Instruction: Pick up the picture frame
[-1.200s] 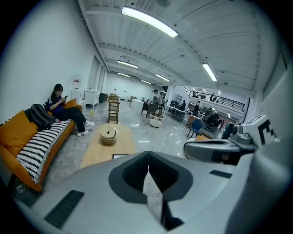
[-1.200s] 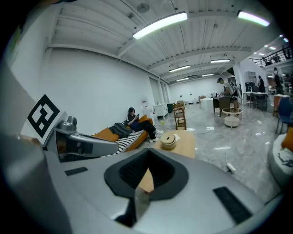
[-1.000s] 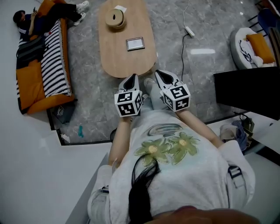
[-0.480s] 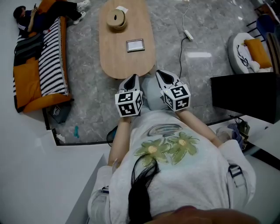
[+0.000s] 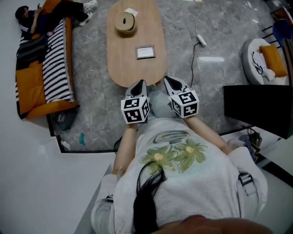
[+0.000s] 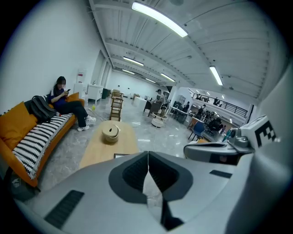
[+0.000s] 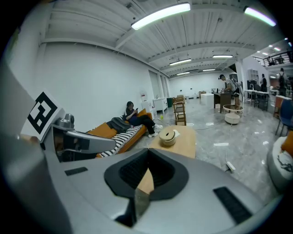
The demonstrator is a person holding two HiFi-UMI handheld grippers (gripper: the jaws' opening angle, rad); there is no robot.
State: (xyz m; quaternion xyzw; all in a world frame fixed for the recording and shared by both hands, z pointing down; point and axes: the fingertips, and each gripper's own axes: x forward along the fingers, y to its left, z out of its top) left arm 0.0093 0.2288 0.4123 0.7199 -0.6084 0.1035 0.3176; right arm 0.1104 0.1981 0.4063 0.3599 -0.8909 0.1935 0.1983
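Note:
A small picture frame (image 5: 145, 52) lies flat on the oval wooden table (image 5: 123, 68), about mid-table; only its near edge (image 6: 120, 155) peeks over the jaws in the left gripper view. My left gripper (image 5: 142, 82) is shut with nothing in it, its tip over the table's near end. My right gripper (image 5: 166, 79) is also shut and empty, just off the table's near right edge. Both point forward and downward, well short of the frame.
A round woven container (image 5: 125, 21) with a lid stands at the table's far end. An orange sofa with a striped cover (image 5: 45, 64) and a seated person (image 5: 43, 13) lies left. A power strip and cable (image 5: 200, 39) trail on the floor to the right, near a black cabinet (image 5: 258, 105).
Both grippers have edged forward toward the table, and the table and frame sit slightly lower and further right in the head view. The jaws stay shut.

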